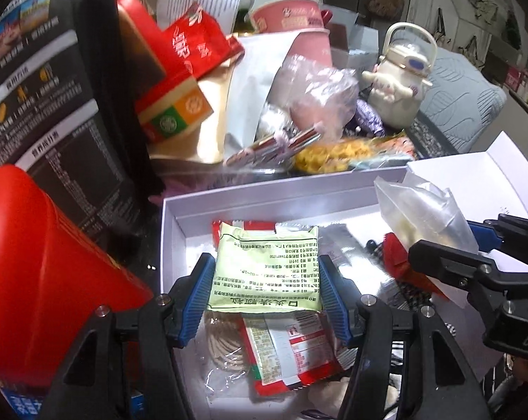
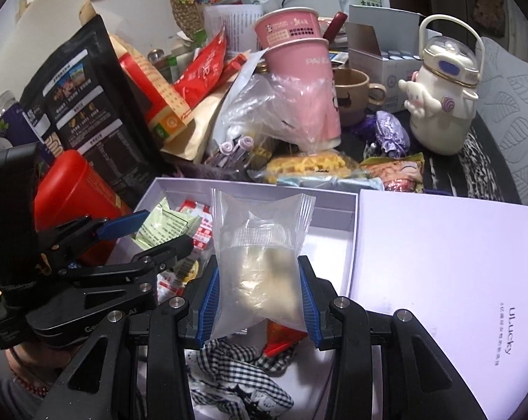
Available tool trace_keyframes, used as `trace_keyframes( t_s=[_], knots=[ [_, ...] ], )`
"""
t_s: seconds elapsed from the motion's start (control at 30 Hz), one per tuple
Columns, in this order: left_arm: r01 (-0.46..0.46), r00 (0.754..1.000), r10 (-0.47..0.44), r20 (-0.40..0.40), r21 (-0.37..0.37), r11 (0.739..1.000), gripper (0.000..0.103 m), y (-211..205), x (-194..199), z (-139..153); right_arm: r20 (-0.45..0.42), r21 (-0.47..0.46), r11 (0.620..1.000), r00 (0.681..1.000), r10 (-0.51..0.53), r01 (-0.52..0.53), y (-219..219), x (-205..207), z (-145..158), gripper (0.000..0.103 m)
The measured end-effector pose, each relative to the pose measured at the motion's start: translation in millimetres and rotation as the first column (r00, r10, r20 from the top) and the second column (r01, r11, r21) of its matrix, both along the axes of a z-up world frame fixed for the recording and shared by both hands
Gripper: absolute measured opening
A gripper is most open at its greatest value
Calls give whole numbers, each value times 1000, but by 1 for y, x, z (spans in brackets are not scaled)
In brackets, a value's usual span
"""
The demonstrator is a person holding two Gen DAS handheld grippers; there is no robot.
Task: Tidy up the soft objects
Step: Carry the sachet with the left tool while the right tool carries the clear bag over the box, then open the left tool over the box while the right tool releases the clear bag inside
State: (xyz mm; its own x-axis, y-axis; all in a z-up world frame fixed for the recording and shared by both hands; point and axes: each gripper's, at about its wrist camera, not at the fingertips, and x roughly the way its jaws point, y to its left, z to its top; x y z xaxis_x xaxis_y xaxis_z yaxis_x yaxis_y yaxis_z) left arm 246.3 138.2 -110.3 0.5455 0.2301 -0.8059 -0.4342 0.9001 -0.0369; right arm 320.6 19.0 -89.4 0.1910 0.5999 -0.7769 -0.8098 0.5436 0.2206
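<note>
Clutter crowds the far side of the table: a black pouch (image 1: pixel 43 98) and a red canister (image 1: pixel 50 273) at the left edge, pink paper cups (image 2: pixel 299 70) further along, a cream kettle (image 2: pixel 439 98) toward the right. In front sits the white box (image 1: pixel 169 231), its lid (image 2: pixel 456 262) folded open to the right.

On the left, the left gripper (image 1: pixel 265 294) is clamped on a pale green sachet (image 1: pixel 267 269), blue pads pressing its two side edges, and holds it over the box, above a red-and-white noodle packet (image 1: pixel 285 350) already lying inside. The sachet looks thin, light and crinkly; held by its edges it bows slightly, so I'd expect it to slip if the grip eases.

To the right, the right gripper (image 2: pixel 260 297) is closed on a clear plastic bag (image 2: pixel 260 255) with a pale soft lump inside, also hanging over the box, above a checked cloth (image 2: pixel 236 367). The film looks slick and floppy; pinching across the filled lower part, as now, seems safer than the empty top.
</note>
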Motion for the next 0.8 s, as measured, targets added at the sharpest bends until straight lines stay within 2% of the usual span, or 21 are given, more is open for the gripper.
trace_keyframes(
  t_s=[0.23,0.43,0.6,0.8],
  knots=[
    [-5,999,6,-33,4,1000,59,1,4,-8,7,-16,1000,1000,-6,6,4,0,-6,42],
    [-16,998,16,-61,9,1000,59,2,7,-10,52,-47,999,998,-19,21,13,-5,-13,48],
    [-15,997,18,-76,30,999,59,0,9,-10,51,-49,999,999,-6,9,14,-7,-15,51],
    [-24,999,25,-45,30,999,59,-2,7,-1,39,-53,999,999,-1,3,13,-8,-12,53]
  ],
)
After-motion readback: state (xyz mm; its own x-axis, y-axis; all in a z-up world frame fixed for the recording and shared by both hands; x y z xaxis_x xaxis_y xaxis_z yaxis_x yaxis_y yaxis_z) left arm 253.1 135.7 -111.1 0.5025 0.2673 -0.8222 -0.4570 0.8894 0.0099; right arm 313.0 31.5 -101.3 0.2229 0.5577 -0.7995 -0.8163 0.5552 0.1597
